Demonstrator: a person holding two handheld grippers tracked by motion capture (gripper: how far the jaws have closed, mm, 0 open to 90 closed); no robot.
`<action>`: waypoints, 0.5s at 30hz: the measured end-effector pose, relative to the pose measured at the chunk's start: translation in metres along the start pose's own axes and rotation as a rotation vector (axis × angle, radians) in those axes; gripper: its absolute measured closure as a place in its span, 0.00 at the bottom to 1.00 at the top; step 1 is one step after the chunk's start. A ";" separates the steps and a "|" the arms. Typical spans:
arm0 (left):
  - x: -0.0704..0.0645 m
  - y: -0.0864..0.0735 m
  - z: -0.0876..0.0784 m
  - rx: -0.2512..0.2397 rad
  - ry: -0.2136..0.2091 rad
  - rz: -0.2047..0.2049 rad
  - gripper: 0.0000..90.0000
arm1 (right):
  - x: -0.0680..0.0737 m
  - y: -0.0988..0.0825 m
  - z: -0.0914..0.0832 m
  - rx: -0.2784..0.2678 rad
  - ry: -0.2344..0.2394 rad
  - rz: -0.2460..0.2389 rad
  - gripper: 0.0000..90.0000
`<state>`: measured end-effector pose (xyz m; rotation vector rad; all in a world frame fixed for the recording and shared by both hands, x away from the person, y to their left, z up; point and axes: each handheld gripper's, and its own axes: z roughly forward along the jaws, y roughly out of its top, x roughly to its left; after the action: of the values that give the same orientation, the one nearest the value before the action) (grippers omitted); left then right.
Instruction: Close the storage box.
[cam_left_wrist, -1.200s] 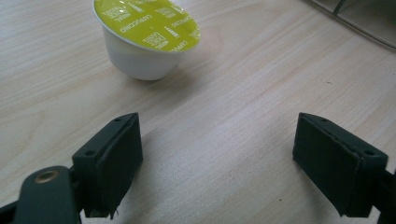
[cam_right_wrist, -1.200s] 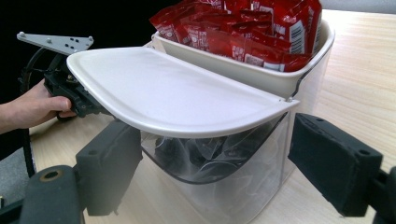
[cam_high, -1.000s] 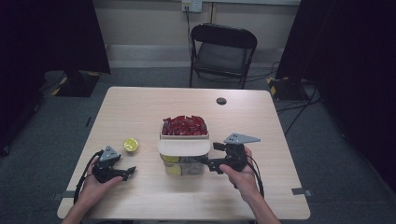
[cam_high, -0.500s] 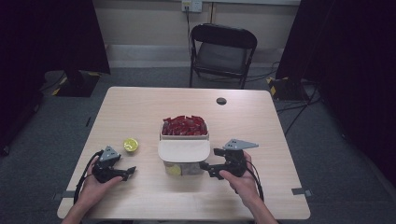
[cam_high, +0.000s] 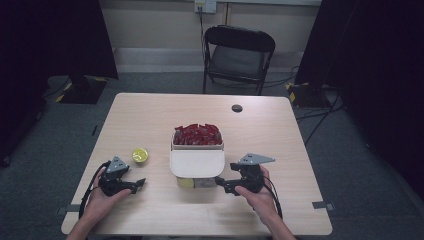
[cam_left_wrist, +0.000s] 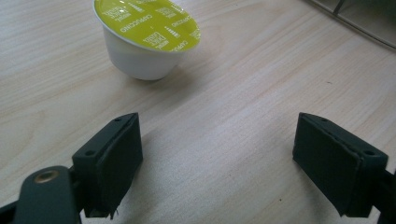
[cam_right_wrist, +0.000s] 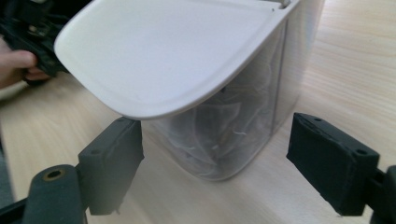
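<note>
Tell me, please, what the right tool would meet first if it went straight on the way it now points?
Most likely the clear box under its raised white lid. The right tool points at its corner, jaws open on either side and not touching it. How far off it is is hard to judge.

Clear container (cam_high: 196, 180) mid-table, white lid (cam_high: 196, 163) hinged open (red packets behind).

Left gripper (cam_high: 139, 184): black body, grey three-cornered plate, black looped cable. Right gripper (cam_high: 220, 182): same build, larger grey plate. Jaw pads (cam_left_wrist: 116, 158): matte black rectangular blocks with recessed screws; brass-ringed pivot beside left pad. Forearms unsleeved.
</note>
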<state>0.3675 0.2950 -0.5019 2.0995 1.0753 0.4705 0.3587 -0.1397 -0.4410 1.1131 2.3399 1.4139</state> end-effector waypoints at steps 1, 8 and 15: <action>0.000 0.000 0.000 0.000 0.000 0.000 0.17 | 0.000 -0.001 0.000 -0.001 -0.007 -0.005 0.21; 0.000 0.000 0.000 0.000 0.000 0.001 0.17 | 0.000 -0.002 0.001 -0.009 -0.010 -0.005 0.21; 0.000 0.000 0.000 0.000 0.000 0.000 0.17 | 0.003 0.001 -0.008 -0.010 -0.026 -0.036 0.21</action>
<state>0.3675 0.2950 -0.5019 2.0997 1.0750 0.4707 0.3529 -0.1432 -0.4351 1.0755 2.3207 1.3885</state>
